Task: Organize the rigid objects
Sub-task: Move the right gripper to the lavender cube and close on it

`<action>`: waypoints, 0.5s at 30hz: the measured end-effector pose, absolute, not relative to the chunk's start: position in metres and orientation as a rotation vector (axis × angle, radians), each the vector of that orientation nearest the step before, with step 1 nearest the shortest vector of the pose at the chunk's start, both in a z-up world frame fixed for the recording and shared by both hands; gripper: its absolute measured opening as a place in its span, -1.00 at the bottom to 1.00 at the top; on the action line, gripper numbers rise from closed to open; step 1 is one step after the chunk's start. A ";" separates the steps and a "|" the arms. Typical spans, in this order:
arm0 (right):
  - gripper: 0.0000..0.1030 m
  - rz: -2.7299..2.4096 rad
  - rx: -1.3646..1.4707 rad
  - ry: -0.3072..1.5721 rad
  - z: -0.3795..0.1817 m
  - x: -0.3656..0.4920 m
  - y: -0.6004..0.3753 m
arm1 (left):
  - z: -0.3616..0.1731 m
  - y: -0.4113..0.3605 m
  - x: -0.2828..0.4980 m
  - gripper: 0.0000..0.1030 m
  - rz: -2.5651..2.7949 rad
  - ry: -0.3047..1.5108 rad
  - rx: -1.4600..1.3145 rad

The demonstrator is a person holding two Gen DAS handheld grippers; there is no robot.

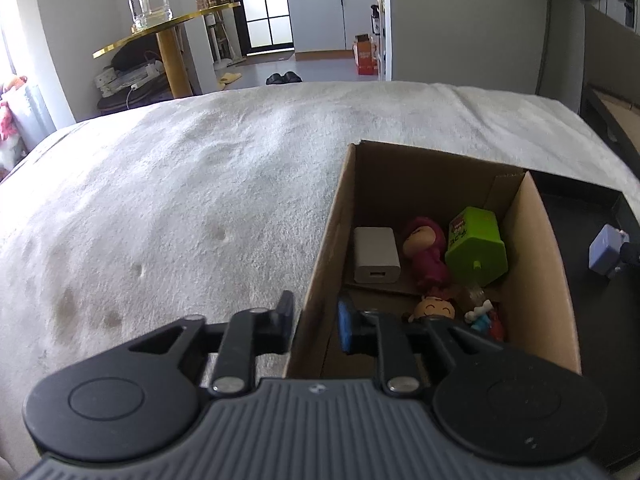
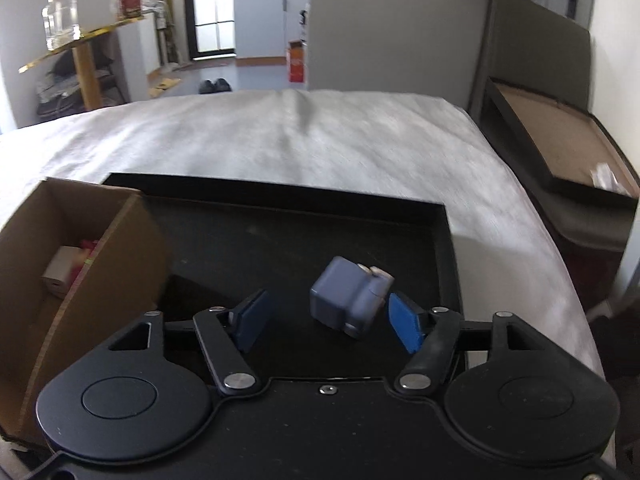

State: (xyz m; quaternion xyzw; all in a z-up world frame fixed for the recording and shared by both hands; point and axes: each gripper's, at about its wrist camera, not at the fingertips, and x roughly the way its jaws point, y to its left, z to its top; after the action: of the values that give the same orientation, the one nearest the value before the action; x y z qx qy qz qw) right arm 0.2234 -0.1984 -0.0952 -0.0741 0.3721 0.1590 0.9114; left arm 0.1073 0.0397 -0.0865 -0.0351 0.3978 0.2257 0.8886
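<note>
Straddling the cardboard box's [image 1: 320, 264] left wall, my left gripper [image 1: 314, 316] is standing slightly spread, pinching nothing; toys are lying sorted inside. To the right, my right gripper [image 2: 328, 320] is gaping around the blue adapter [image 2: 348, 300] on the black tray [image 2: 448, 240], with its walls well apart.

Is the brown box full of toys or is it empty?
Neither: partly filled. The cardboard box holds a white charger, a green toy, a dark red figure and small figurines, with bare floor left.

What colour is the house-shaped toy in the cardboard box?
Bright green, clearest in the left wrist view.
</note>
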 end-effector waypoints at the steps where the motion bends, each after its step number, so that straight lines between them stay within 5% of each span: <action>1: 0.38 0.323 -0.147 0.771 -0.097 0.223 -0.201 | -0.087 0.038 0.110 -0.09 0.485 0.831 -0.056; 2: 0.41 0.318 -0.141 0.775 -0.100 0.224 -0.204 | -0.087 0.037 0.112 0.16 0.504 0.836 -0.041; 7: 0.46 0.300 -0.112 0.804 -0.113 0.226 -0.214 | -0.088 0.026 0.121 0.61 0.543 0.817 0.052; 15: 0.48 0.301 -0.043 0.818 -0.128 0.243 -0.221 | -0.092 0.016 0.136 0.64 0.566 0.840 0.111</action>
State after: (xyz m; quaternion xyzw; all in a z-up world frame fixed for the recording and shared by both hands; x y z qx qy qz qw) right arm 0.2428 -0.2215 -0.1277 -0.0206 0.3962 0.1456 0.9063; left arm 0.1357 0.0158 -0.0917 0.0532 0.4022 0.2711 0.8729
